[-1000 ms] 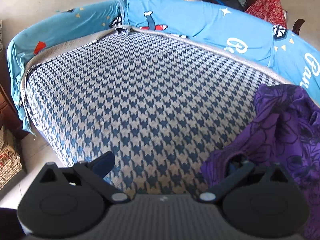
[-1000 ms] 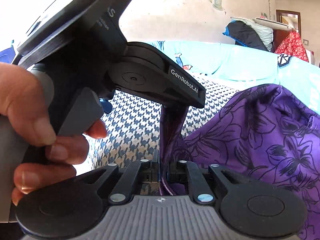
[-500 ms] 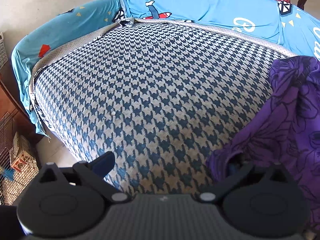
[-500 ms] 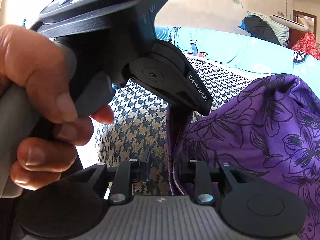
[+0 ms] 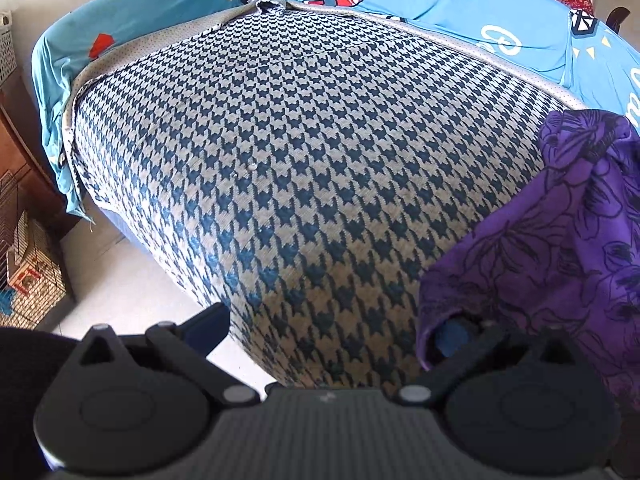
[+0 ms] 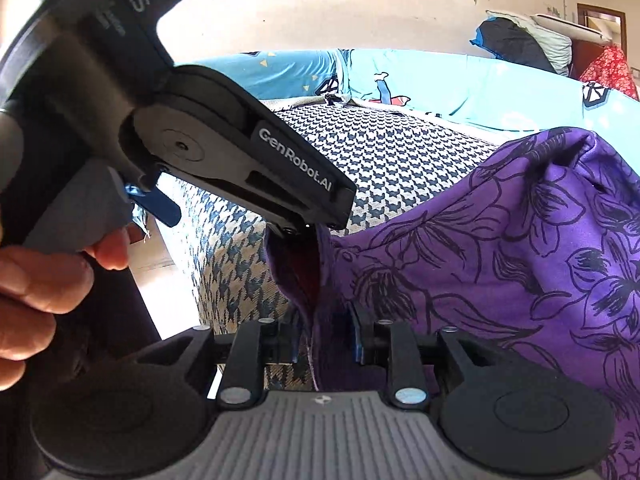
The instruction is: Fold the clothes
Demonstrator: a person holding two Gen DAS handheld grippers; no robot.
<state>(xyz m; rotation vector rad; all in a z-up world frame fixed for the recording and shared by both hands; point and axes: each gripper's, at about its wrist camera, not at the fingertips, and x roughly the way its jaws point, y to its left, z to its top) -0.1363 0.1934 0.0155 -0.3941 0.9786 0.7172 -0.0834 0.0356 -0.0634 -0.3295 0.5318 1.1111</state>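
Your left claw (image 5: 328,332) stands wide, 1 finger (image 5: 450,336) inside the purple garment (image 5: 560,240); your right claw (image 6: 324,344) stands narrow, pads clear of its hem

Right gripper (image 6: 325,344) low in frame, jaws slightly parted, purple floral garment (image 6: 500,264) hanging between the pads, not visibly pinched. Left gripper (image 6: 308,224) crossing from upper left, its near finger draped in the same cloth's edge, gripped at the handle by a hand (image 6: 48,292). Beneath both, a houndstooth blanket (image 6: 380,160) over a bed. Behind it, a light blue cartoon-print sheet (image 6: 460,84). Far right, piled bedding (image 6: 524,48) against a pale wall.
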